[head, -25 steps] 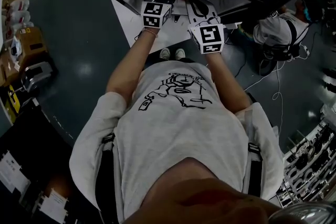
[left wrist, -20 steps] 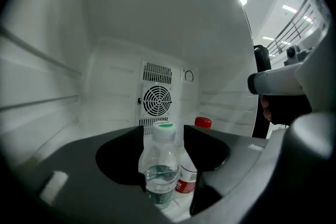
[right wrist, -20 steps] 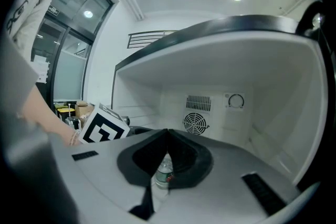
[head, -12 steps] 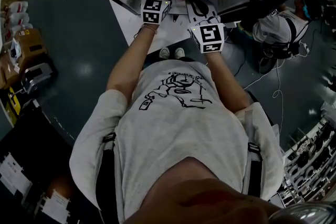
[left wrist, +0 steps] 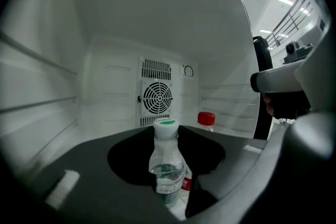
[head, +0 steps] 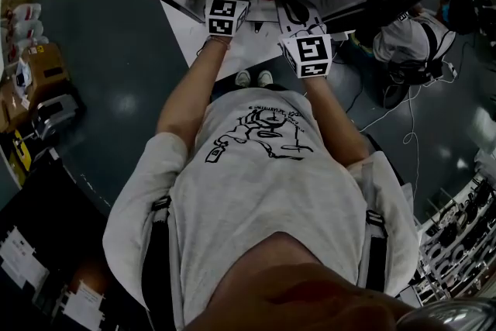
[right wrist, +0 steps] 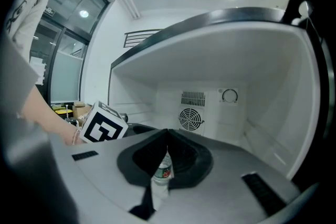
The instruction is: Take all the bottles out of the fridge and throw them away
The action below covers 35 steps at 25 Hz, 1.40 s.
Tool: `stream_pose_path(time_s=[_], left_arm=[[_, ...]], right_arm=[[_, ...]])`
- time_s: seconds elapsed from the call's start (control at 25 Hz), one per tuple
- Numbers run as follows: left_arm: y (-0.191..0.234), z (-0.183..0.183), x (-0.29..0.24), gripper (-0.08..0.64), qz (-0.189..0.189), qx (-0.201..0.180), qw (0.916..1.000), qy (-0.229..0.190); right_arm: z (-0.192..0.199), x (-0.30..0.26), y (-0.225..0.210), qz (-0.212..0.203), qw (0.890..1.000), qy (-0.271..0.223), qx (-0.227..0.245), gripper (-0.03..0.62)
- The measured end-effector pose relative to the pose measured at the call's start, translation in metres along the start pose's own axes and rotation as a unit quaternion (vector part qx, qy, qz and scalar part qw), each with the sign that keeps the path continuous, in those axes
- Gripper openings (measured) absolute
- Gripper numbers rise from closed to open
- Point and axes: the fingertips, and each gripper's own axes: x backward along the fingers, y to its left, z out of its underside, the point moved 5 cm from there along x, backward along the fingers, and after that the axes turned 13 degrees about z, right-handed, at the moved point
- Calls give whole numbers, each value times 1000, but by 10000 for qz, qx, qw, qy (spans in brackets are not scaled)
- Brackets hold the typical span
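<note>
1. The left gripper had just been closing its jaws, which stood apart around an upright clear plastic bottle with a green-topped white cap inside the white fridge
2. The right gripper had its jaws pressed together, holding nothing

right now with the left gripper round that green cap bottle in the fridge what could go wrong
The left gripper has just been closing with the green-capped bottle between its jaws, not yet pinched: pulling out now could tip it. A red-capped bottle stands behind it to the right; a nudge could knock it over.
</note>
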Motion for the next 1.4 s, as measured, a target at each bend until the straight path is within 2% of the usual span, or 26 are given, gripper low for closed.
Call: stream_pose_path(time_s=[0.68,0.96,1.4], left_arm=[[-7,2,21,144,159,7,9999,44],[-22,-6,28,144,341,-232,9991,68],[-48,-33,45,143,519,-291,9982,-47]], right_arm=[[-2,0,2,-73,10000,-24,-19,9],[-4,3,2,-123,9999,-58,-12,9],[-14,13,1,-208,9996,-181,-110,9]])
